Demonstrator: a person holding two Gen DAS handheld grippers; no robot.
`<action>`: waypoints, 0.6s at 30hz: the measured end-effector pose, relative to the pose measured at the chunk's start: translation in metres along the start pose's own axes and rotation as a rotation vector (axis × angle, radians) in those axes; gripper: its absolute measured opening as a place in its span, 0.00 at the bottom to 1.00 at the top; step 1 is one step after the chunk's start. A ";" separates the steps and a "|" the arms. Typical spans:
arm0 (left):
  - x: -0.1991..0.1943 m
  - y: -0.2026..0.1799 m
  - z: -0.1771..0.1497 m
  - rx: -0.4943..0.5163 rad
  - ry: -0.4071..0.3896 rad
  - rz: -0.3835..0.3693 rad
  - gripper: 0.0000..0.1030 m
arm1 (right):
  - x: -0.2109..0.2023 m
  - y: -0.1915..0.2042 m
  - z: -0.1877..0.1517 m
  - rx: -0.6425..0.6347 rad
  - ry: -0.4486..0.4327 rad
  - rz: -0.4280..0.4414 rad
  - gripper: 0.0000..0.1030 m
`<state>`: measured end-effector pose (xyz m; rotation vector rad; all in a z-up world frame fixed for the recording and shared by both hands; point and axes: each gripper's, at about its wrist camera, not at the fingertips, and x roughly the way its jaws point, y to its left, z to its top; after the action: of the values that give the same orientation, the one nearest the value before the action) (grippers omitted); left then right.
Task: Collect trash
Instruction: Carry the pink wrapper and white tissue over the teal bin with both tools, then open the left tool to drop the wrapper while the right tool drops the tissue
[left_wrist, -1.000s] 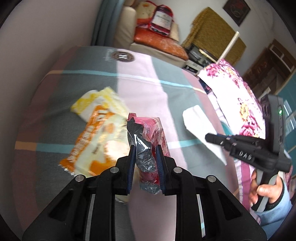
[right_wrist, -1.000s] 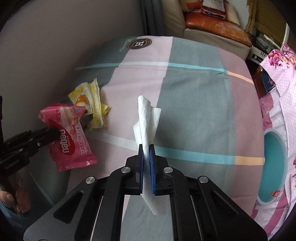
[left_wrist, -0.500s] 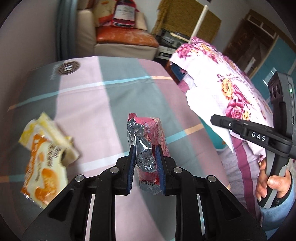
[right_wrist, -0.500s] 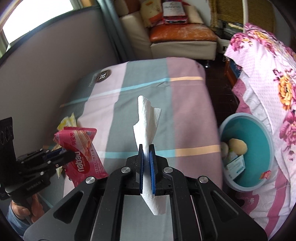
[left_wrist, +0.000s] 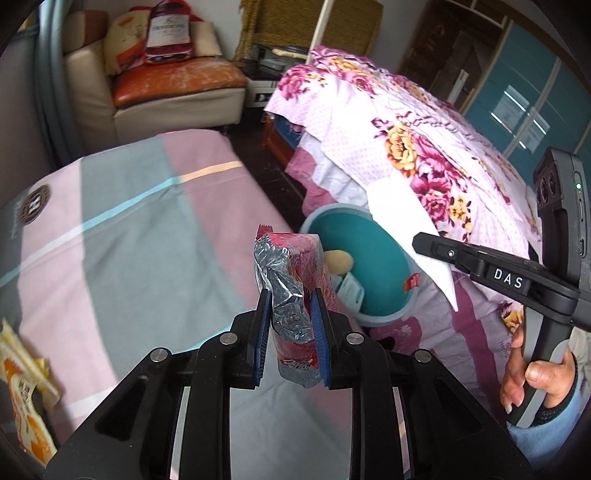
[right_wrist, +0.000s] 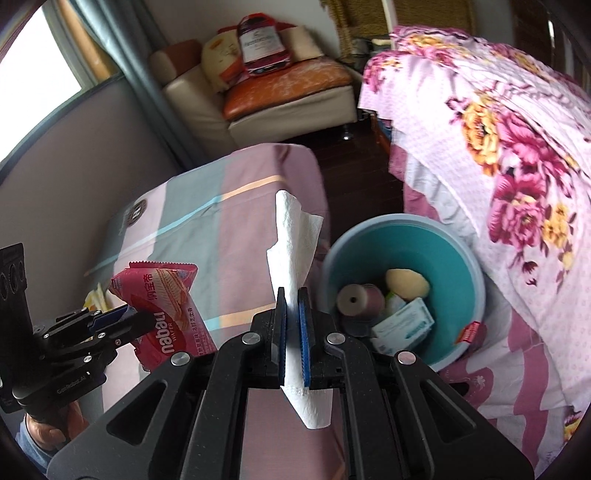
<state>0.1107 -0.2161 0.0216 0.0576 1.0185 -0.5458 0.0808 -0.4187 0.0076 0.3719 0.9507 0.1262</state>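
Both tongs loaded, teal bin just ahead

The left gripper (left_wrist: 290, 332) is clamped on a red wafer wrapper (left_wrist: 295, 280), standing upright between its blue pads; the right gripper (right_wrist: 291, 332) pinches a white tissue (right_wrist: 293, 251) that rises straight out of its jaws. Just beyond both tips sits the teal bin (right_wrist: 458, 240), on the floor between the striped bed (left_wrist: 129, 236) and the floral bedspread (left_wrist: 424, 147), rubbish already inside. More wrappers (left_wrist: 26, 398) lie far left.
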 end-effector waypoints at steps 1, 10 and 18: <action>0.006 -0.007 0.004 0.006 0.006 -0.010 0.22 | -0.001 -0.004 0.001 0.005 -0.002 -0.002 0.06; 0.053 -0.056 0.027 0.062 0.056 -0.052 0.22 | -0.014 -0.068 0.005 0.085 -0.031 -0.075 0.06; 0.090 -0.073 0.039 0.081 0.099 -0.067 0.22 | -0.009 -0.103 0.008 0.133 -0.015 -0.101 0.07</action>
<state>0.1445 -0.3272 -0.0160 0.1236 1.0979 -0.6502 0.0759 -0.5192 -0.0188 0.4453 0.9641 -0.0320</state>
